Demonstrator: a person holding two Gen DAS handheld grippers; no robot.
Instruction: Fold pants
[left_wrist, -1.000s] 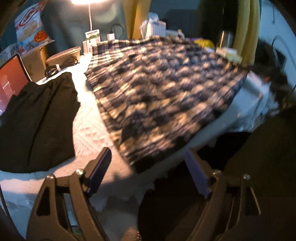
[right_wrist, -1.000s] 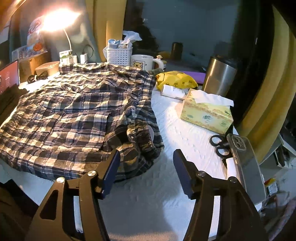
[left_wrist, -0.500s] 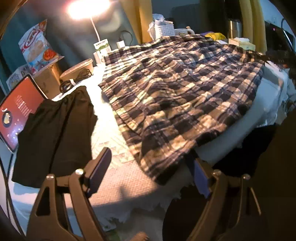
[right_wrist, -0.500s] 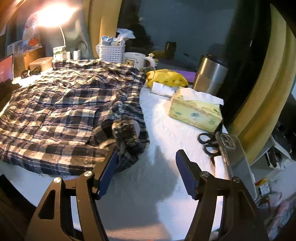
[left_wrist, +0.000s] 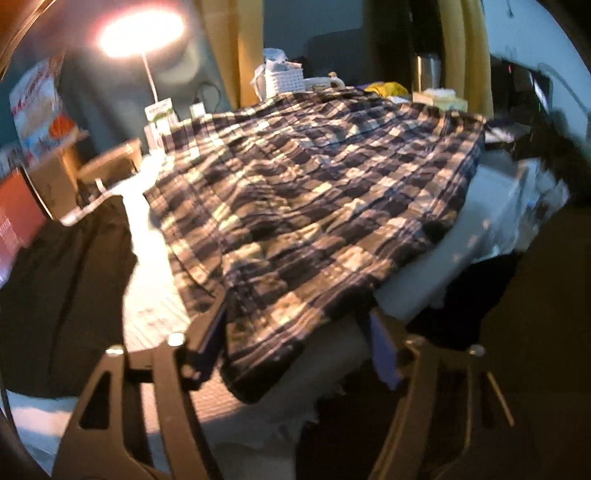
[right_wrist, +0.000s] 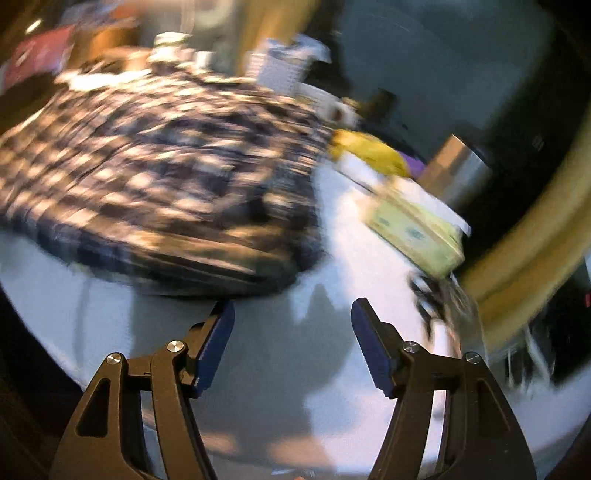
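The plaid pants (left_wrist: 306, 192) lie spread flat on the white-covered table (left_wrist: 155, 295), their near corner hanging over the front edge. My left gripper (left_wrist: 295, 332) is open, its jaws either side of that near corner, not closed on it. In the blurred right wrist view the pants (right_wrist: 159, 177) lie to the upper left. My right gripper (right_wrist: 291, 336) is open and empty over bare white cloth, just off the pants' right end.
A black garment (left_wrist: 62, 288) lies left of the pants, a red screen (left_wrist: 14, 225) beyond it. A lamp (left_wrist: 140, 33), white basket (left_wrist: 284, 77) and mug stand at the back. A tissue box (right_wrist: 417, 229), scissors (right_wrist: 428, 295) and steel flask (right_wrist: 454, 166) are on the right.
My left gripper has moved in, so the pants' near corner now sits between its jaws. My right gripper has swung back and tilted; its view is blurred and the pants lie farther off.
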